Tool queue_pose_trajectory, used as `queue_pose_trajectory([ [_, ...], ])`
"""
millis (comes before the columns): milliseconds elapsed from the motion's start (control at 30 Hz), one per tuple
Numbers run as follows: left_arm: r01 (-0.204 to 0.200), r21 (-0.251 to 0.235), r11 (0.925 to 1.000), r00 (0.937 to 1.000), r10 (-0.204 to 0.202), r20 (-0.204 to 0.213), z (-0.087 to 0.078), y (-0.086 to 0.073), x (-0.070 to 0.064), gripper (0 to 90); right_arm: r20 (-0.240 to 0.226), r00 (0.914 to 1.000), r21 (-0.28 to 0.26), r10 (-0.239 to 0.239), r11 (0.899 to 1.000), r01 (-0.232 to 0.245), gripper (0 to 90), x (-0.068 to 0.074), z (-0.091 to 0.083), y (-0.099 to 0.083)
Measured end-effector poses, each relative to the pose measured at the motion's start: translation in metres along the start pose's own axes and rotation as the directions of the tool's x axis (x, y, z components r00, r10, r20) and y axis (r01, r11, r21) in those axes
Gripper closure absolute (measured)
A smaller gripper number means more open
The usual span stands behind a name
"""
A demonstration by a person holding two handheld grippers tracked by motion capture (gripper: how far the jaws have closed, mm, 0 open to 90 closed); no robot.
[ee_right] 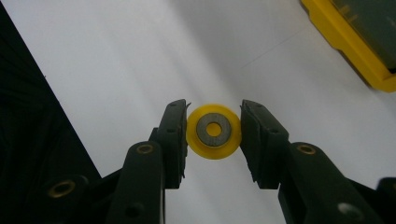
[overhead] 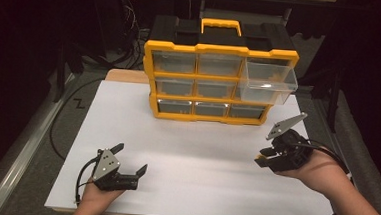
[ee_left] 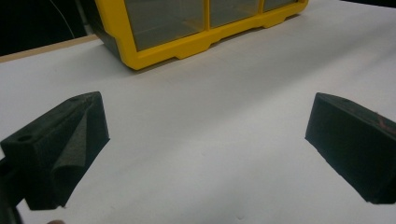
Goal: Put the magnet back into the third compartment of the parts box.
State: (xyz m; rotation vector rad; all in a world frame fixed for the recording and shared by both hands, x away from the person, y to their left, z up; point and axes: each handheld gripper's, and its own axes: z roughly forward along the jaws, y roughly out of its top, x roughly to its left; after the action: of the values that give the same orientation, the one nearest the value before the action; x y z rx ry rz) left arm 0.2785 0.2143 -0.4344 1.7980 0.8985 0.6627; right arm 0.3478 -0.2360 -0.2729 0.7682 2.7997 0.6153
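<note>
A white tabletop (overhead: 196, 138) fills the middle of the high view, lit brightly from above, with a strip of bare wood edge (overhead: 126, 75) showing at 11 o'clock. Around it the room is dark, nearly black at 9 and 3 o'clock. Grey carpeted floor (overhead: 30, 148) runs along the 8 o'clock side beside a pale metal rail (overhead: 18, 152). A black cable (overhead: 57, 124) loops over that floor. At 11 o'clock, tangled wires (overhead: 131, 26) hang among dark table legs (overhead: 60, 74); more dark framing (overhead: 335, 96) stands at 2 o'clock.
</note>
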Motion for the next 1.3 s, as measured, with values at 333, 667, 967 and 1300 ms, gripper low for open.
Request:
queue_pose_trajectory([
  [333, -0.001, -0.001, 1.0, 1.0, 0.001, 0.0, 0.0, 0.0, 0.0, 0.6, 0.018, 0.9998, 0.005, -0.008, 1.0, 0.008, 65.1, -0.006, -0.021, 0.011],
  [667, 0.0, -0.003, 1.0, 1.0, 0.0, 0.001, 0.0, 0.0, -0.001, 0.6, 0.02, 0.9996, 0.012, -0.022, 1.0, 0.022, 65.0, -0.01, -0.036, 0.02],
  [967, -0.008, 0.0, 1.0, 1.0, 0.008, 0.0, 0.0, 0.0, -0.001, 0.6, 0.029, 0.9989, 0.015, -0.036, 0.999, 0.036, 65.1, -0.012, -0.051, 0.029],
  [1300, -0.009, 0.0, 1.0, 1.0, 0.009, 0.0, 0.0, 0.0, -0.001, 0.6, 0.042, 0.9978, 0.02, -0.05, 0.999, 0.049, 65.0, -0.013, -0.067, 0.04],
])
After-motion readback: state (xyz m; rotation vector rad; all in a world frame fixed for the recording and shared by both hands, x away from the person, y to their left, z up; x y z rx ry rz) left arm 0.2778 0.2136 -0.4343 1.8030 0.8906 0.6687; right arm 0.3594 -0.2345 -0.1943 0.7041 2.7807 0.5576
